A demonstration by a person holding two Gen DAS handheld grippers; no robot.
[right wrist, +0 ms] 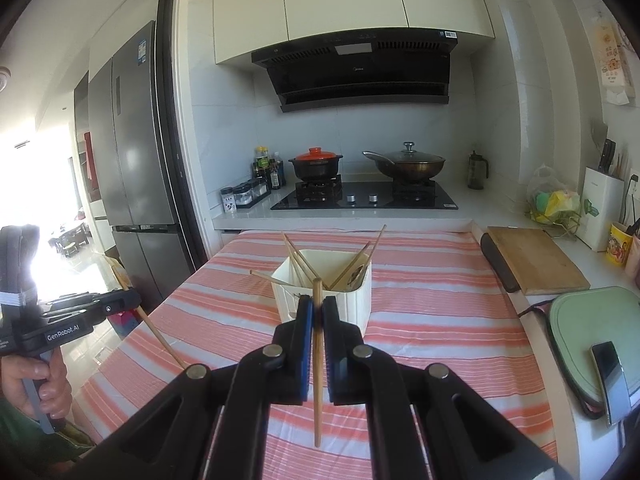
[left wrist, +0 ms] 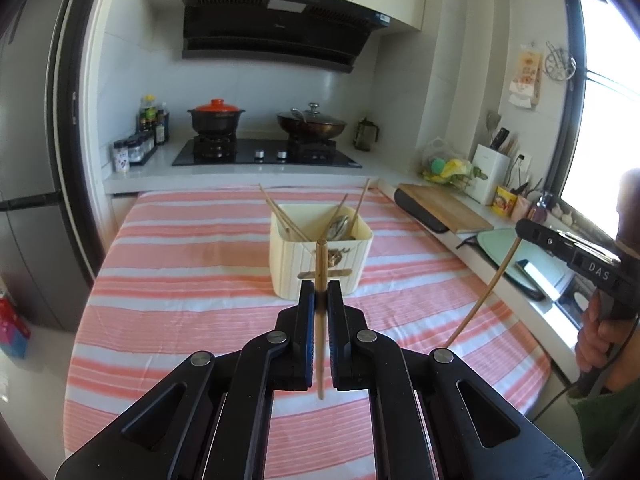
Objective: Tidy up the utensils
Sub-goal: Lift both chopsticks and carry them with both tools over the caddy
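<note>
Pinching a wooden chopstick (left wrist: pixel 321 280) upright between its closed jaws, the left gripper (left wrist: pixel 321 294) sits at the lower centre of its own view. The right gripper (right wrist: pixel 317 312) clamps a second chopstick (right wrist: pixel 317 360) the same way. Just beyond both, at mid-frame, a cream utensil holder (left wrist: pixel 320 256) stands on the pink-and-white striped cloth (left wrist: pixel 180 280), with more chopsticks and a metal spoon leaning in it. A stove (left wrist: pixel 266 154) with two pots fills the upper background.
</note>
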